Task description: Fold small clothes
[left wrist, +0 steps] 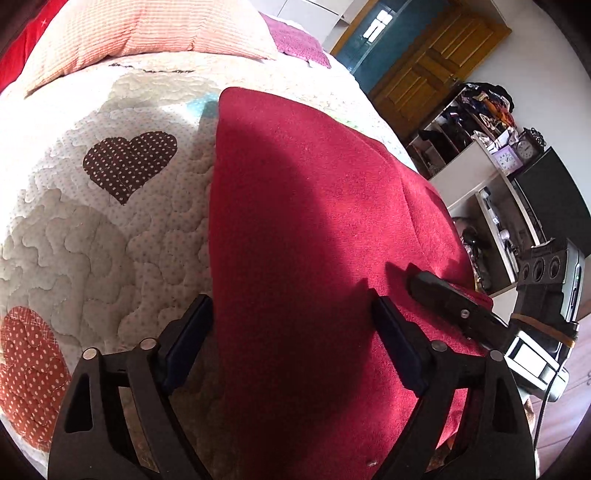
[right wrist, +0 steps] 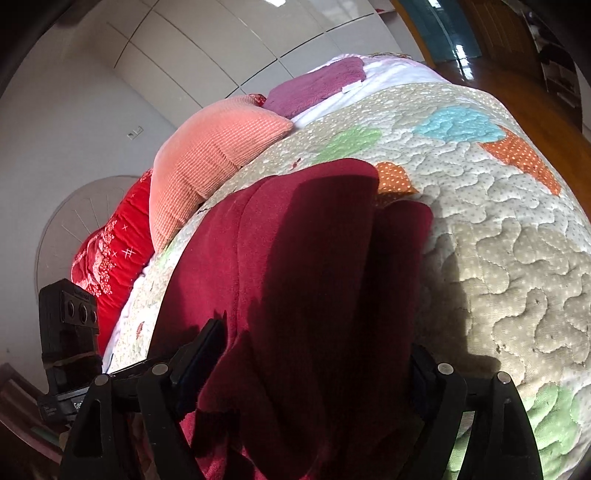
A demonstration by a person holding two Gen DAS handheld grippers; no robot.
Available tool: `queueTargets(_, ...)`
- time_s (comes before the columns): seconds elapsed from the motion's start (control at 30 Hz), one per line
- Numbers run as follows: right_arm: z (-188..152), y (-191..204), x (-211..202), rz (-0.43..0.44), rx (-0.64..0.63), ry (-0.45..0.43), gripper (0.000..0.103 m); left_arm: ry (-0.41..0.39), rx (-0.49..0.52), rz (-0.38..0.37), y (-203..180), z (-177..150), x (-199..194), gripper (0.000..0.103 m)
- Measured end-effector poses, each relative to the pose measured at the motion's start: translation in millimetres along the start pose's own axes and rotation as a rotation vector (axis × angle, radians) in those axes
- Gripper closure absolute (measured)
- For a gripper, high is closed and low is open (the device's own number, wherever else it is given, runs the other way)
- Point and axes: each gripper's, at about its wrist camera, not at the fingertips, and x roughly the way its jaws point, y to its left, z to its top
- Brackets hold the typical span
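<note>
A dark red fleece garment [left wrist: 303,221] lies flat on the quilted bedspread [left wrist: 110,221]. My left gripper [left wrist: 291,314] is open just above its near end, with the left finger at the garment's left edge. The right gripper [left wrist: 443,295] shows at the garment's right edge. In the right wrist view the same garment [right wrist: 295,258] lies folded in layers on the quilt [right wrist: 498,240]. My right gripper [right wrist: 317,354] is open, its fingers wide apart with the cloth's near end bunched between them. The fingertips are partly hidden by cloth.
A peach ribbed pillow [left wrist: 147,33], a red pillow [right wrist: 110,251] and a purple towel [right wrist: 317,85] lie at the head of the bed. Open shelves [left wrist: 480,155] with clutter, a black cabinet [left wrist: 550,195] and a wooden door [left wrist: 436,62] stand to the right.
</note>
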Motion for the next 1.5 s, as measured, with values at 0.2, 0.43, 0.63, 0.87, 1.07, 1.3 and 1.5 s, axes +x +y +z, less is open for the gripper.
queueTargets(0.2,-2.9,28.1,-25.2,-0.01,-0.073,-0.038,0.056,-0.052,0.102,0.071,-20.4,-10.0,-27.6,0.048)
queueTargets(0.43,-35.3,65.2,-62.4,0.073,-0.079,-0.035,0.058,-0.094,0.099,0.099,-21.9,-48.6,-86.7,0.048)
queueTargets(0.63,-79.8,84.1,-81.6,0.104,-0.088,-0.002,0.058,-0.091,0.09,0.148,-26.0,-97.7,-120.5,0.048)
queueTargets(0.87,-109.1,64.0,-64.5,-0.001,-0.071,0.116,0.044,-0.058,0.059,0.191,-17.3,-140.6,-103.6,0.046)
queueTargets(1.07,-103.6,63.1,-112.1,-0.009,-0.071,-0.009,0.043,-0.07,0.06,0.214,-20.1,-140.5,-107.4,0.043)
queueTargets(1.3,-98.0,103.4,-136.7,0.006,-0.234,-0.073,0.056,-0.083,0.057,0.231,-19.2,-141.8,-106.0,0.041)
queueTargets(1.5,-118.9,103.5,-100.3,-0.06,-0.288,0.011,0.064,-0.088,0.062,0.236,-17.7,-141.5,-104.2,0.038)
